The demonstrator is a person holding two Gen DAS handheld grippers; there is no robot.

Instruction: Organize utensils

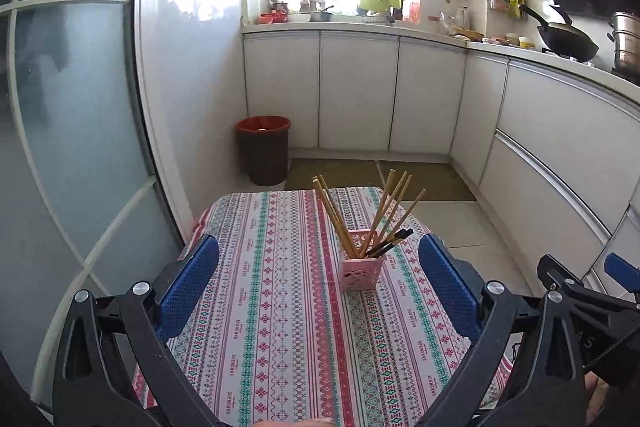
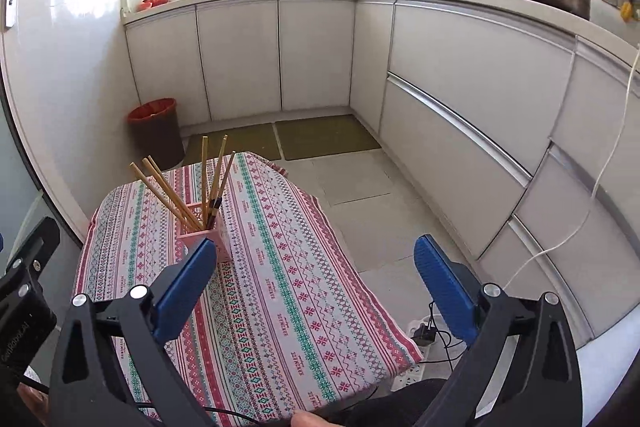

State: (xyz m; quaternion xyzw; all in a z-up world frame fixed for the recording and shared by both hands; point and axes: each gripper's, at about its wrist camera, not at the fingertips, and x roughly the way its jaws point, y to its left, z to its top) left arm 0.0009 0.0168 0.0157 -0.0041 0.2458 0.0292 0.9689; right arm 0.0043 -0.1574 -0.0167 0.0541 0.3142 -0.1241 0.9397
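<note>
**Chopsticks stood in the pink holder, both grippers released**

A square, pierced pink plastic holder (image 1: 361, 267) stood on the woven-patterned tablecloth (image 1: 260, 307), slender wooden chopsticks (image 1: 334, 215) and black ones (image 1: 390, 242) fanning from it. The left gripper (image 1: 320, 291) and right gripper (image 2: 320, 291) were spread wide, ribbed blue pads (image 1: 188, 287) empty.

The right gripper (image 2: 316, 259) gapes empty above the patterned tablecloth (image 2: 280, 287). Chopsticks (image 2: 180, 195) lean in a pink holder (image 2: 204, 233) — just beyond its left finger.

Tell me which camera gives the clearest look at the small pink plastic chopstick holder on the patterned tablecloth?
The left wrist view: the small pink plastic chopstick holder stands unobstructed between the open fingers. In the right wrist view the holder sits off to the left, its lower part hidden behind a blue finger pad.
</note>
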